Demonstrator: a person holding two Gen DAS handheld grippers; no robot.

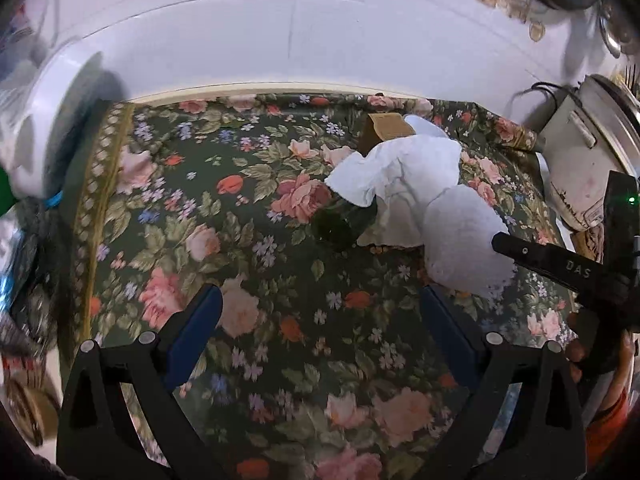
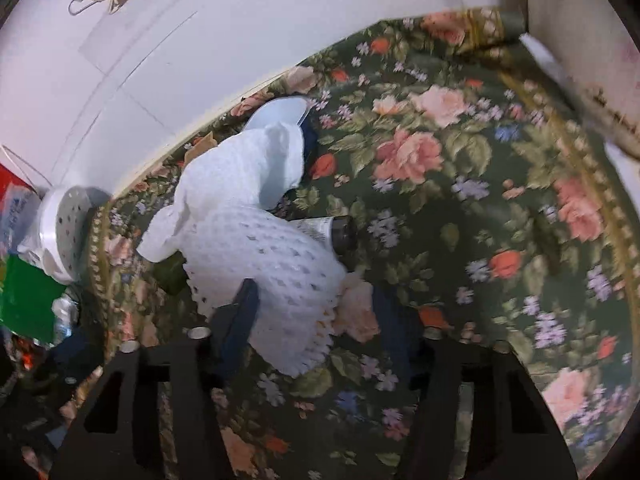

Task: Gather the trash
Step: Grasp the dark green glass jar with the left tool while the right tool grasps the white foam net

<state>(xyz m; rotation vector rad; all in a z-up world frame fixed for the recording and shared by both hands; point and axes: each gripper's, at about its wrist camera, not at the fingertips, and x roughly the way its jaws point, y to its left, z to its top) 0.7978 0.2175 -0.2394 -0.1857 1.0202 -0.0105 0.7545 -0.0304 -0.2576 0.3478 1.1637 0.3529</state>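
While both grippers hang over the floral tablecloth (image 1: 280, 360), nothing looks collected. White foam netting (image 2: 256, 248), crumpled tissue (image 1: 400, 168), a dark bottle (image 1: 340, 224) and a cardboard piece (image 1: 386, 126) lie near the far edge. The left gripper (image 1: 320, 312) gapes empty; the right gripper (image 2: 320, 308) seems to straddle the netting's edge, unclamped.

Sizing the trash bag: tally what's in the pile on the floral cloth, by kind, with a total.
White foam net sleeve: 1
White crumpled tissue or paper: 1
Dark green bottle: 1
Brown cardboard box: 1
Labelled tube or can with a dark end: 1
Total: 5. More may lie hidden under the white pieces.
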